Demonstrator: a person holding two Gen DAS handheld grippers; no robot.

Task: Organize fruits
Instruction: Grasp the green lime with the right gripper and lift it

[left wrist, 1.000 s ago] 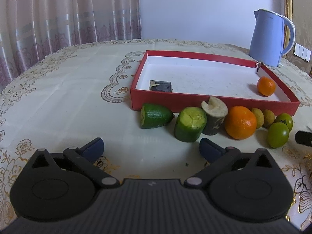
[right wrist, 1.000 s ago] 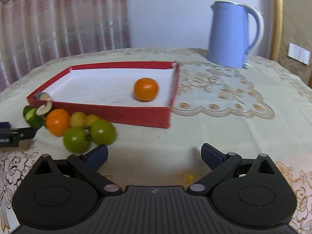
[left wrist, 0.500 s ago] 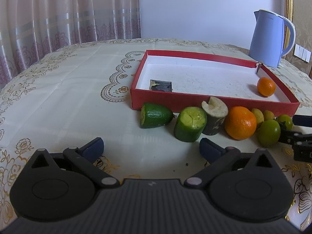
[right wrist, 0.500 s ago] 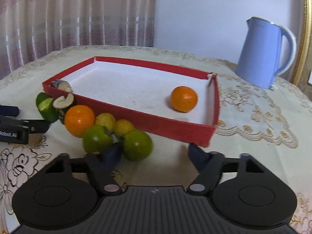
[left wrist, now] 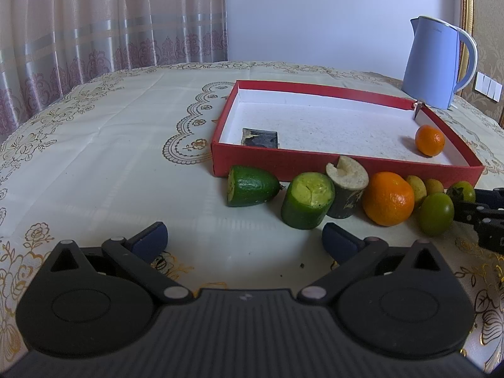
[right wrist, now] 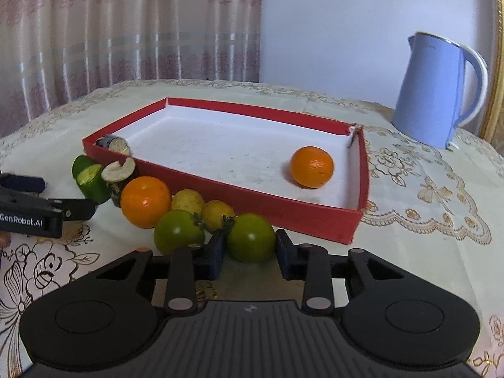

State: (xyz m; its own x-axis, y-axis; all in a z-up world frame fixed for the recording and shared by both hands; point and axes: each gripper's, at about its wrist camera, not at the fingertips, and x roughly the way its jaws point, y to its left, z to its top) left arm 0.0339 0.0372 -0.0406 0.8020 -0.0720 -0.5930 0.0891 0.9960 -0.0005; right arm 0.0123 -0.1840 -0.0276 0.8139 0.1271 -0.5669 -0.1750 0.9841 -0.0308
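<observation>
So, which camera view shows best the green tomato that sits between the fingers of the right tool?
The right wrist view: the green tomato sits near and whole between the closing fingers of the right tool. In the left wrist view it is small at the right edge, half hidden behind another green tomato.

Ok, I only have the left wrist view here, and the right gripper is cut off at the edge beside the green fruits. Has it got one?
Observer: Yes. In the right wrist view the right gripper has just been closing, and its pads press both sides of a green tomato, the one farther from the big orange.
Operator: And the dark thing in the tray?
Observer: Seen from the right wrist, it is a cut round piece with a pale face, in a corner of the red tray.
</observation>
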